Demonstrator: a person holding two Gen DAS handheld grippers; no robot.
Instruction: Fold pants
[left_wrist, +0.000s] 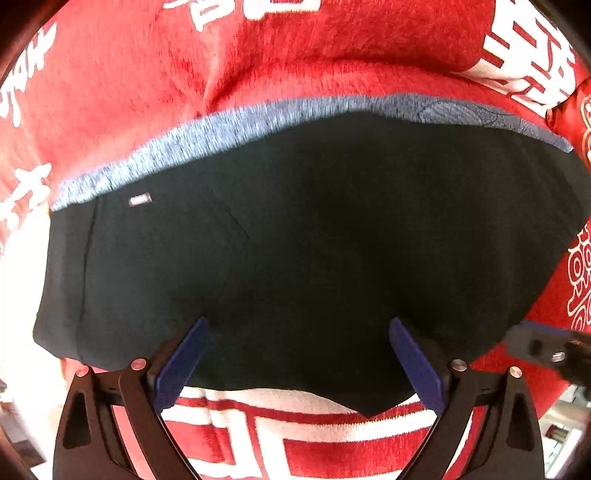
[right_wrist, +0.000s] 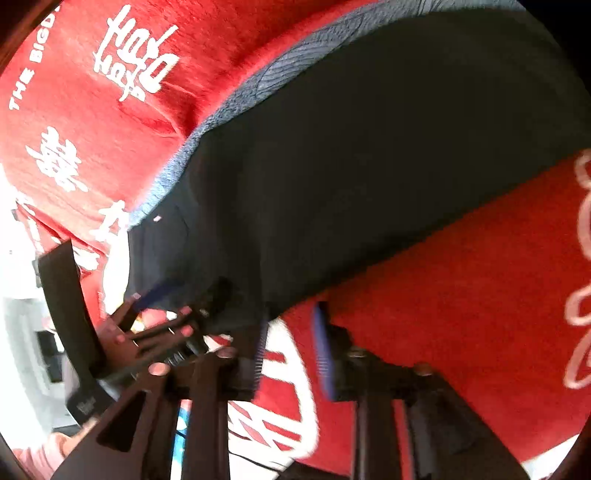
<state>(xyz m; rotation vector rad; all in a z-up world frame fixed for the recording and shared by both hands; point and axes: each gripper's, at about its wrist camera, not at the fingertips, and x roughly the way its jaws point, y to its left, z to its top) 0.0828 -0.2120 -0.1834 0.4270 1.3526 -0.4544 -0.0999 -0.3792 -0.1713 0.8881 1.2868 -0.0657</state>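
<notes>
**Dark pants on red blanket, both grippers at the near edge**

Left wrist view: the pants are black with a grey-blue waistband along the far side, lying flat on a red blanket with white lettering. Their near hem lies between the fingers of the left gripper, which stand wide apart, holding nothing.

Right wrist view: the pants stretch diagonally ahead. The right gripper sits at their near corner, fingers apart, nothing clamped; the left finger's tip touches or overlaps the hem.

Pants black, blue-grey band; blanket red, white lettering; gripper pads blue.
</notes>
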